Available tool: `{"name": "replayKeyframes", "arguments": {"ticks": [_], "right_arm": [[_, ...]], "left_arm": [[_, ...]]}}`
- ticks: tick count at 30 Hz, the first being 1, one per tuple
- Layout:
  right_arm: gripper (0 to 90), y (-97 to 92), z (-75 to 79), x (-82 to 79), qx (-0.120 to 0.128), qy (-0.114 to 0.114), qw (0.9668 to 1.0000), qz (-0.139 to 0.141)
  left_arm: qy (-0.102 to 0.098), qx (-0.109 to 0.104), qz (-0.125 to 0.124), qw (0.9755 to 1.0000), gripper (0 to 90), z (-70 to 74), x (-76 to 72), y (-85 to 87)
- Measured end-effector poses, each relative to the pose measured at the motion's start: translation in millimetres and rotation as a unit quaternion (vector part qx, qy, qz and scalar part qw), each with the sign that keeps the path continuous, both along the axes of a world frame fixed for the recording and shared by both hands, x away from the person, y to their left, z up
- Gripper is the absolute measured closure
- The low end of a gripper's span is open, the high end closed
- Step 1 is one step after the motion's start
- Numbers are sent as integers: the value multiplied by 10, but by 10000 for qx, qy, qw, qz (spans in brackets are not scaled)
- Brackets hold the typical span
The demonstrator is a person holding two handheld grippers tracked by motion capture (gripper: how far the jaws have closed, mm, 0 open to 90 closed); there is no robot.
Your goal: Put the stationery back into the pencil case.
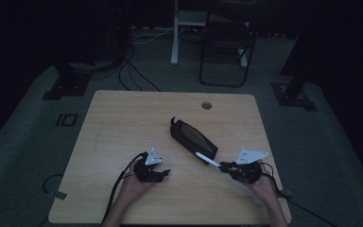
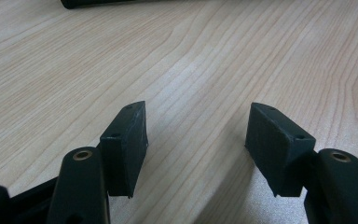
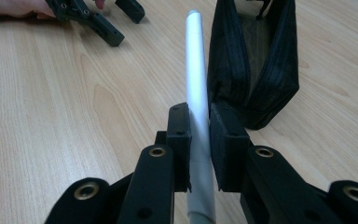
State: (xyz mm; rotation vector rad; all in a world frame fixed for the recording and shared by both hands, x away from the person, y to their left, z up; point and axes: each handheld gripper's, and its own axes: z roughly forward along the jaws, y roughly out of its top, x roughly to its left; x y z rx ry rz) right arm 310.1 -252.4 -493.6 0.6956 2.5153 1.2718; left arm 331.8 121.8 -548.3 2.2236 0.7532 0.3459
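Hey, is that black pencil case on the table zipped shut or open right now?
Open. In the right gripper view the black pencil case gapes along its top, its sides spread apart and the inside showing, beside the white pen.

A slim white pen (image 3: 196,70) is pinched partway along its barrel between the jaws of the right gripper (image 3: 199,135), its pale shaft running straight out past them, close above the tabletop (image 1: 123,123). Its far tip reaches just beside the near end of the black pencil case (image 1: 194,140). That pencil case is a long, soft fabric pouch with ribbed sides, lying flat and slantwise near the middle of the tabletop. Its top gapes open, showing a dull brownish lining inside, and a small pull tab sticks up at the end farthest from the pen. From the high view the pen (image 1: 207,159) lies roughly in line with the pencil case.
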Motion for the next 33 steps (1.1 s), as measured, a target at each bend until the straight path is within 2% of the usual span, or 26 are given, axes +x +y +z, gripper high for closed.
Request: {"name": "replayKeyframes", "arguments": {"ticks": [11,33], "right_arm": [[791,-53,92,23,-48,-73,9999,-55],[791,-148,192,73,-19,-63,9998,-197]], "left_arm": [[0,3,-1,10000,392,0,0,0],[-1,2,0,10000,392,0,0,0]]}}
